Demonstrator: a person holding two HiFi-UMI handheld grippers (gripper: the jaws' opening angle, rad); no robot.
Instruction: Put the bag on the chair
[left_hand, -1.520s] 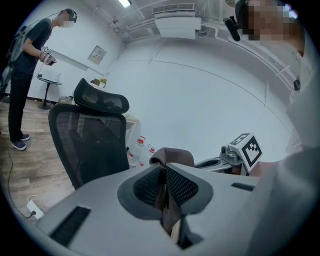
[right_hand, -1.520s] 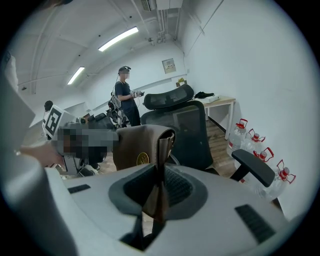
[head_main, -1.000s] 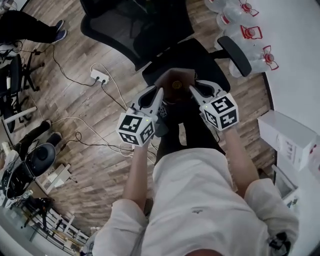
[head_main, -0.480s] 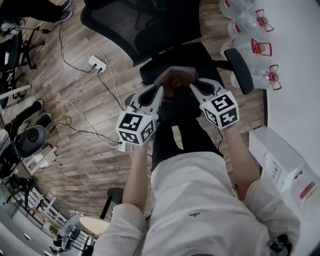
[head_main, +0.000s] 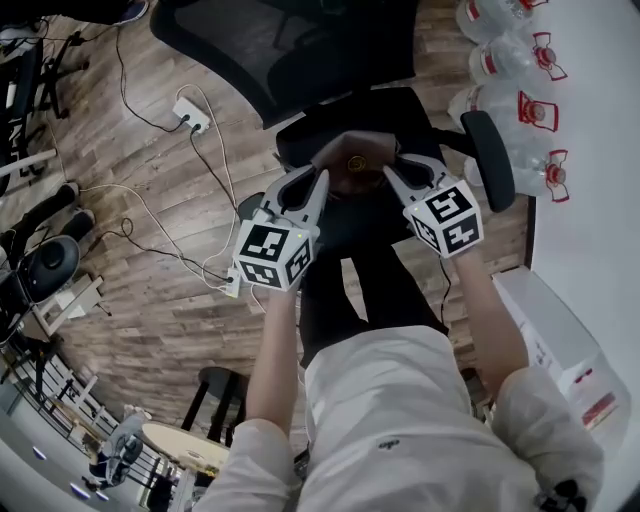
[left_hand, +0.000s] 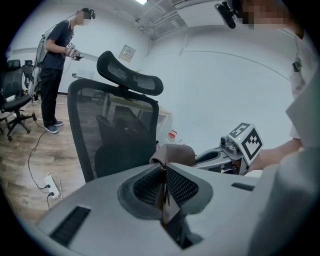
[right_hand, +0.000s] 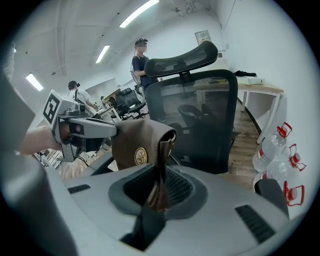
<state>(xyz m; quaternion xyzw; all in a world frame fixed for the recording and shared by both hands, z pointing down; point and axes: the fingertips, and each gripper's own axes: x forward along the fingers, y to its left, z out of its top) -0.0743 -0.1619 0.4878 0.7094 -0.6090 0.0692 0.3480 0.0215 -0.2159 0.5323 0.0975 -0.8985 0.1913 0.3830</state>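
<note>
A small brown bag with a round gold emblem hangs between my two grippers, above the front of the black office chair's seat. My left gripper is shut on the bag's left edge, and brown material is pinched in its jaws. On the other side, my right gripper is shut on the bag's right edge. The chair's mesh backrest and headrest stand just beyond the bag.
The chair's right armrest sticks out beside my right gripper. Several water bottles stand by the white wall at right, with a white box nearer. A power strip and cables lie on the wood floor at left. People stand in the background.
Both grippers keep hold of the bag. The view has shifted a little, so the white box slid down the frame and the chair's armrest and seat sit closer under the bag.
</note>
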